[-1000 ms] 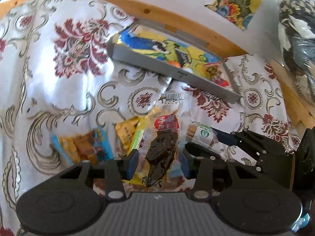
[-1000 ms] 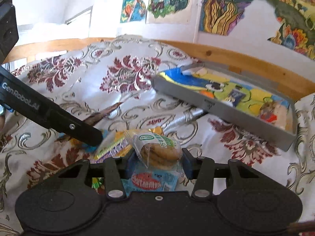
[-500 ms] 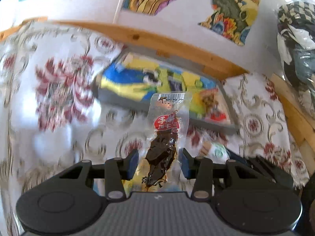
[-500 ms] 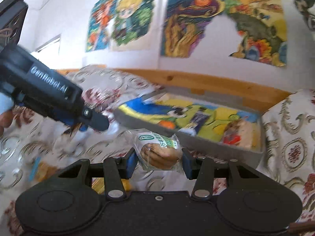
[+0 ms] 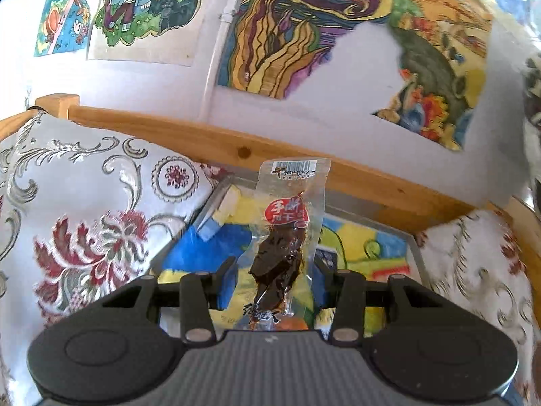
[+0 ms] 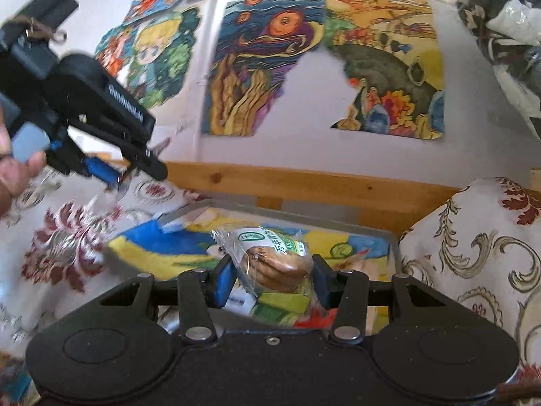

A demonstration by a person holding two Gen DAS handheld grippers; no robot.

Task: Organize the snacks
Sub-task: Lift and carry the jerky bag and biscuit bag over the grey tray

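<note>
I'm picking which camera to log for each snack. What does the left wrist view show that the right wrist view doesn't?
Only the left wrist view: the left hand-held gripper shut on a dark dried-meat packet.

Only the right wrist view: the right hand-held gripper shut on a wrapped bun, and a hand.

Both: the grey tray, floral cloth and wooden rail.

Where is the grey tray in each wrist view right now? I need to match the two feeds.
Left wrist: grey tray at centre, behind the held dark jerky packet, below the wooden rail.
Right wrist: tray at centre, behind the held biscuit packet.
Shared landmark: the same wooden rail runs just behind the tray.
</note>
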